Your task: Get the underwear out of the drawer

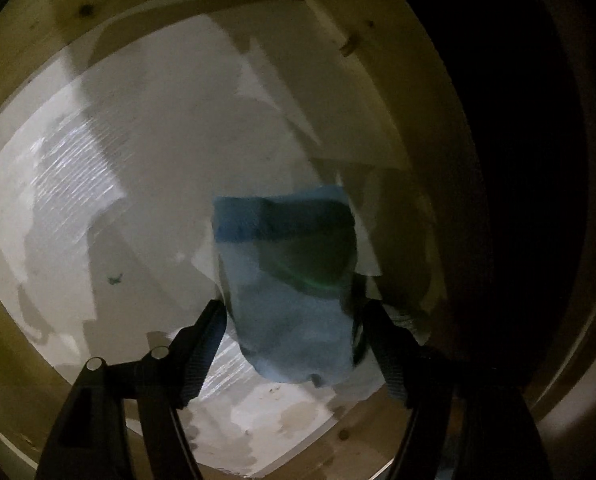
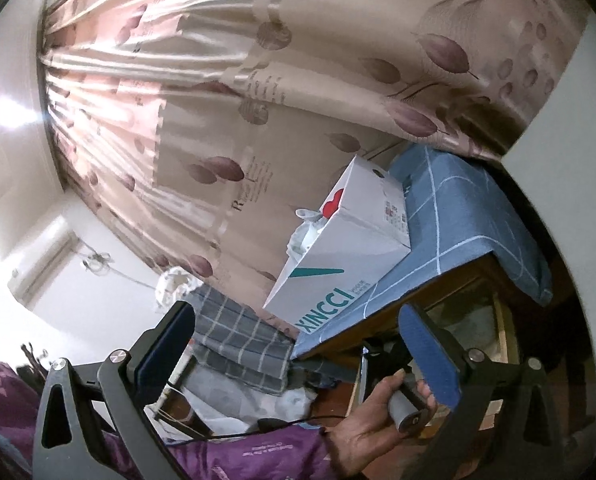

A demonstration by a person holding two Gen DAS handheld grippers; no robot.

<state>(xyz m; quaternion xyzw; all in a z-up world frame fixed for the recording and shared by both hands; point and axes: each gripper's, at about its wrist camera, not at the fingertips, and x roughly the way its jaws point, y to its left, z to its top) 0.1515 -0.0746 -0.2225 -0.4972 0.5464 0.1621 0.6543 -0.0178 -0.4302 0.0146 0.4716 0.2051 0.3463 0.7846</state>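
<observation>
- Inside the drawer (image 1: 50, 60), blue underwear (image 1: 290, 300) lies between the left claw (image 1: 294, 316) jaws, long axis running away from it; jaws apart, unclamped
- right claw (image 2: 298, 332) apart, empty, aimed elsewhere

Room and surroundings, as I see them past my jaws

Beige curtain (image 2: 298, 80) with mauve leaf print, backlit and glowing pink at its left; white walls (image 2: 2, 168) with a bright glare patch; wall air-conditioner (image 2: 44, 268) on white wall; wooden cabinet under blue checked cloth (image 2: 457, 216), white carton (image 2: 337, 252) on top; folded grey plaid fabric (image 2: 242, 340) beside it; dim lighting lower down.
</observation>
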